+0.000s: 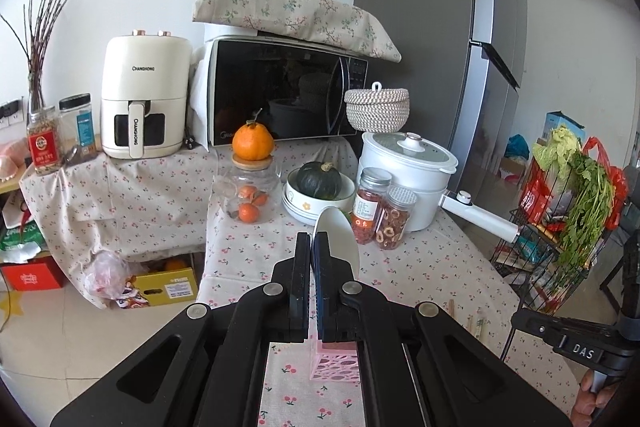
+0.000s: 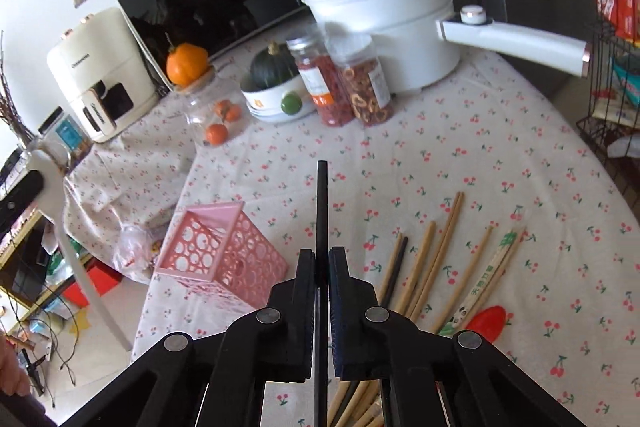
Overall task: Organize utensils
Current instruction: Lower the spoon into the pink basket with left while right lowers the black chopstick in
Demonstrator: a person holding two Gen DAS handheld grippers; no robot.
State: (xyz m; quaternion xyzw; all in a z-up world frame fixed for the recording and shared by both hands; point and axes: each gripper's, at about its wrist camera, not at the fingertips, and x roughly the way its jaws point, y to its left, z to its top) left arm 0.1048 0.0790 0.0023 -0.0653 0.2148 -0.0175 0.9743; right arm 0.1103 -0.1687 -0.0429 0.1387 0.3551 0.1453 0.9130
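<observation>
My left gripper is shut on a white spoon, whose bowl sticks up to the right of the fingers. Below it, between the gripper's arms, stands the pink perforated holder. My right gripper is shut on a black chopstick that points straight ahead, raised off the table. In the right wrist view the pink holder stands to the left of the gripper. Several wooden chopsticks and one dark one lie on the cloth to its right.
At the back of the cherry-print tablecloth stand a white pot with a long handle, two spice jars, a bowl holding a squash and a glass jar. A wire rack of greens stands at the right.
</observation>
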